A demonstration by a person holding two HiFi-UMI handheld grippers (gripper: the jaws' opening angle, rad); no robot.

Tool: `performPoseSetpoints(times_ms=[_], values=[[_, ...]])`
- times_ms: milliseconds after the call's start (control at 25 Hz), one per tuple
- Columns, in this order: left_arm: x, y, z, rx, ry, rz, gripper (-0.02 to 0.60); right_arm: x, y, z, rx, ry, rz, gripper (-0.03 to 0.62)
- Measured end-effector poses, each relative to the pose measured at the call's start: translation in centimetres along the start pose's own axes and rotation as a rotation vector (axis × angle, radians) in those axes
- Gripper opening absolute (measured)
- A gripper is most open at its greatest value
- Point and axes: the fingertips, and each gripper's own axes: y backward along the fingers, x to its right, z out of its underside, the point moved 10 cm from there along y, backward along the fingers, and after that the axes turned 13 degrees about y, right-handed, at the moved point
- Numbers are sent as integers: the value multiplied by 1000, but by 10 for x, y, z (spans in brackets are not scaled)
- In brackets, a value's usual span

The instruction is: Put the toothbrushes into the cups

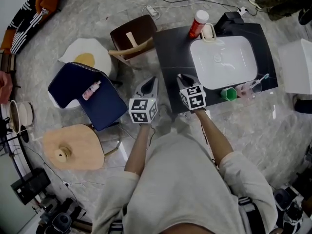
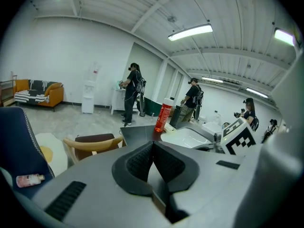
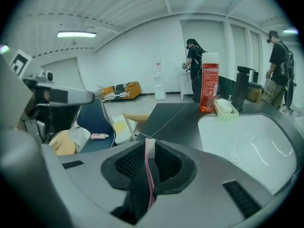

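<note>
My right gripper [image 3: 149, 144] is shut on a pink toothbrush [image 3: 150, 175], which stands upright between the pads with its bristle head poking out above them. In the head view this gripper [image 1: 183, 78] hangs over the front left part of the dark counter [image 1: 170, 48], left of the white basin [image 1: 224, 62]. A green cup [image 1: 228, 94] and a clear pinkish cup [image 1: 248, 89] stand at the counter's front edge, to the gripper's right. A blue-tipped toothbrush [image 1: 263, 77] leans in the pinkish cup. My left gripper [image 1: 152, 80] hovers just left of the counter, its jaws [image 2: 153, 144] shut with nothing between them.
A red bottle [image 1: 198, 23] and a soap dish [image 1: 208, 31] stand behind the basin. A brown chair [image 1: 132, 35] sits left of the counter. A navy seat [image 1: 92, 106] carries a pink tube [image 1: 91, 89], and a wooden stool [image 1: 73, 147] stands nearer. People stand in the background [image 2: 133, 94].
</note>
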Motion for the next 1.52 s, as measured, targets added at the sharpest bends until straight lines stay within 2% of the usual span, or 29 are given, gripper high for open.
performPoseSetpoints(times_ms=[240, 640, 1160, 1520], values=[[22, -13, -8, -7, -39, 56, 26, 12, 46, -15, 125, -13, 43, 78], [57, -39, -24, -16, -112, 160, 26, 50, 113, -32, 330, -119, 163, 77], [122, -80, -37, -44, -199, 319, 26, 118, 192, -20, 455, -216, 394, 78], [164, -110, -37, -76, -241, 419, 26, 149, 234, 0, 475, -262, 530, 78]])
